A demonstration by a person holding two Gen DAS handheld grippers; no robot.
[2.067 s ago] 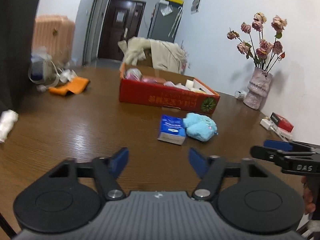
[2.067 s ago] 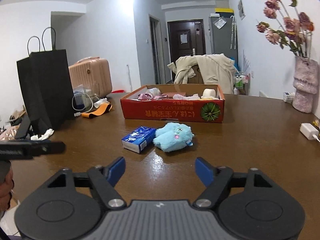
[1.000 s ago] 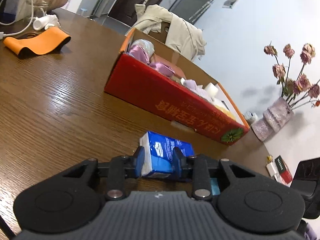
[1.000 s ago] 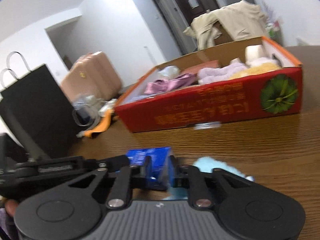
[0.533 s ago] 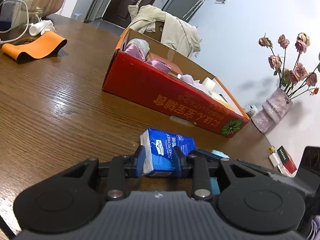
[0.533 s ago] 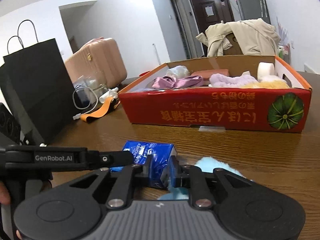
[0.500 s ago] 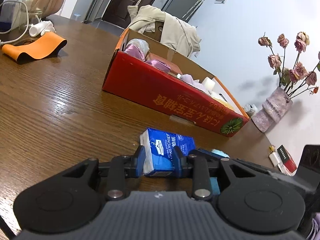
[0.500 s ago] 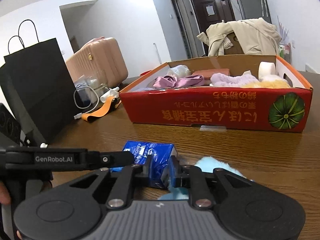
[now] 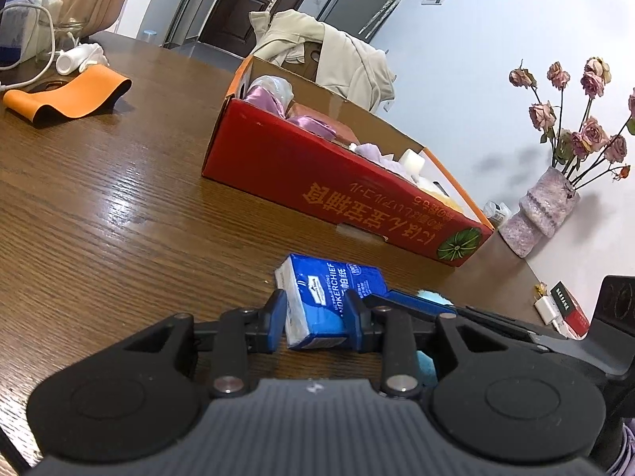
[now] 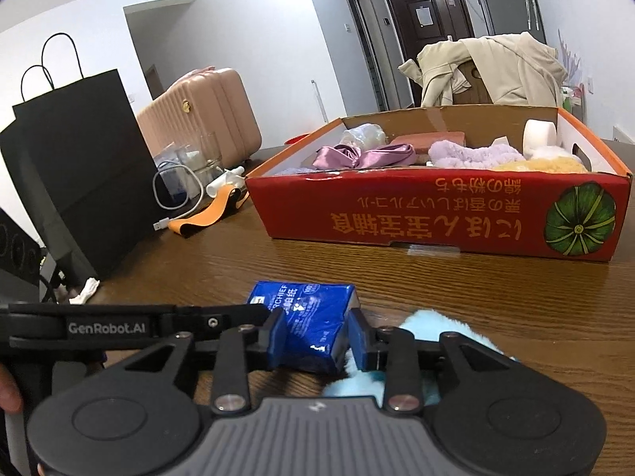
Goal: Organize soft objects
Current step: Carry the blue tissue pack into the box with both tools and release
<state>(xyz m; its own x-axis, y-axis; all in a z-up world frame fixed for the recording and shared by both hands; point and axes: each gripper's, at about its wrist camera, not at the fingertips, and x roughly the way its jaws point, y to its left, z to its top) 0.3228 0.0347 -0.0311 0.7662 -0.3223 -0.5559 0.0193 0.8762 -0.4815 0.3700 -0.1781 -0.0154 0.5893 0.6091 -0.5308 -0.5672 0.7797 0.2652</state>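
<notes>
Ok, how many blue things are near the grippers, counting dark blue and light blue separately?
Dark blue plastic tissue pack: 1
Light blue fluffy plush toy: 1
Total: 2

White walls (image 10: pixel 254 31), dark door (image 10: pixel 428 27) – wooden table (image 9: pixel 99 214), pink suitcase (image 10: pixel 206 115).

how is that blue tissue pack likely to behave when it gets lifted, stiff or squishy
Probably squishy: the tissue pack has a crinkled soft wrap, and the left hand-held gripper pinches its sides. Likely light for its size, since the print marks it as paper handkerchiefs. The glossy film may be a little slippery, so it could slide in the grip.
</notes>
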